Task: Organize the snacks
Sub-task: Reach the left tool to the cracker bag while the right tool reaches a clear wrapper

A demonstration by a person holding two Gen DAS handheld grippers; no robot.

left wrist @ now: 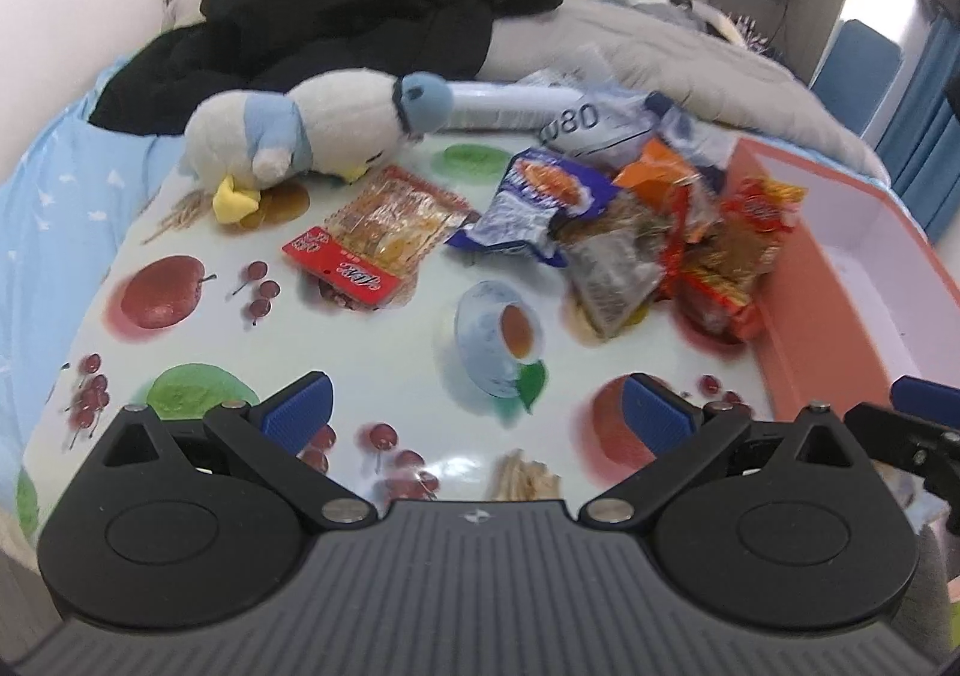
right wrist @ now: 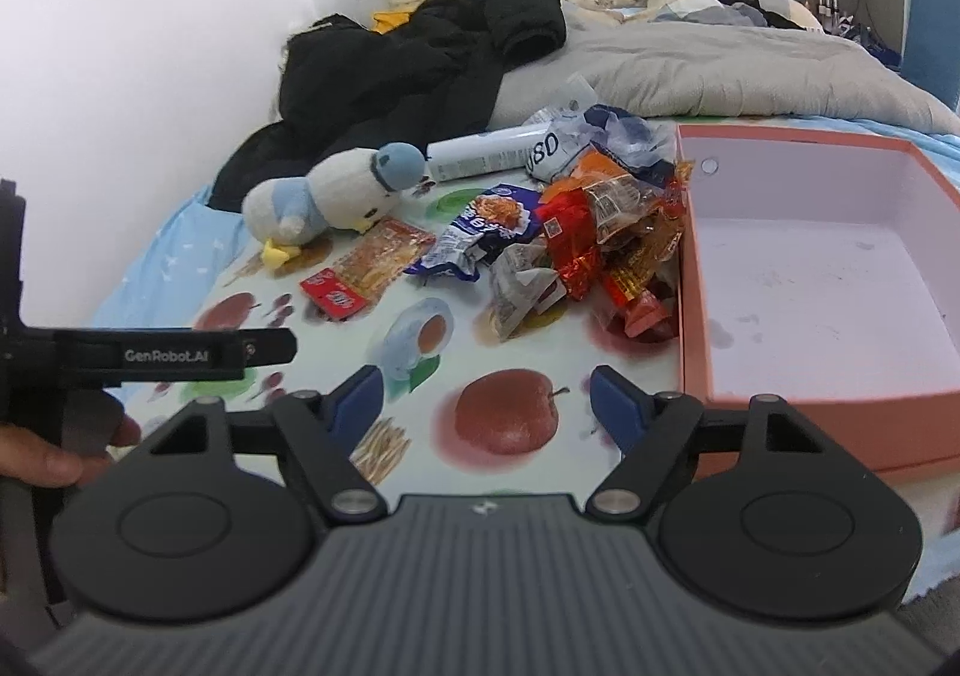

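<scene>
A pile of snack packets (left wrist: pixel 660 232) (right wrist: pixel 588 250) lies on the fruit-print cloth (left wrist: pixel 384 340) (right wrist: pixel 510 352), beside an open pink box (left wrist: pixel 828 280) (right wrist: pixel 828 268) that holds nothing. A red and clear packet (left wrist: pixel 378 232) (right wrist: pixel 372 268) lies apart to the left, and a blue packet (left wrist: pixel 534 202) (right wrist: pixel 480 232) sits at the pile's left edge. My left gripper (left wrist: pixel 477 415) is open and empty, hovering near the cloth's front. My right gripper (right wrist: pixel 486 400) is open and empty, just left of the box's near corner.
A plush penguin (left wrist: pixel 300 135) (right wrist: pixel 330 196) and a white tube (left wrist: pixel 510 102) (right wrist: pixel 486 150) lie behind the snacks. A black jacket (left wrist: pixel 360 9) (right wrist: pixel 420 57) and grey duvet (right wrist: pixel 720 69) cover the bed beyond. The left gripper's body (right wrist: pixel 150 355) shows at the right wrist view's left.
</scene>
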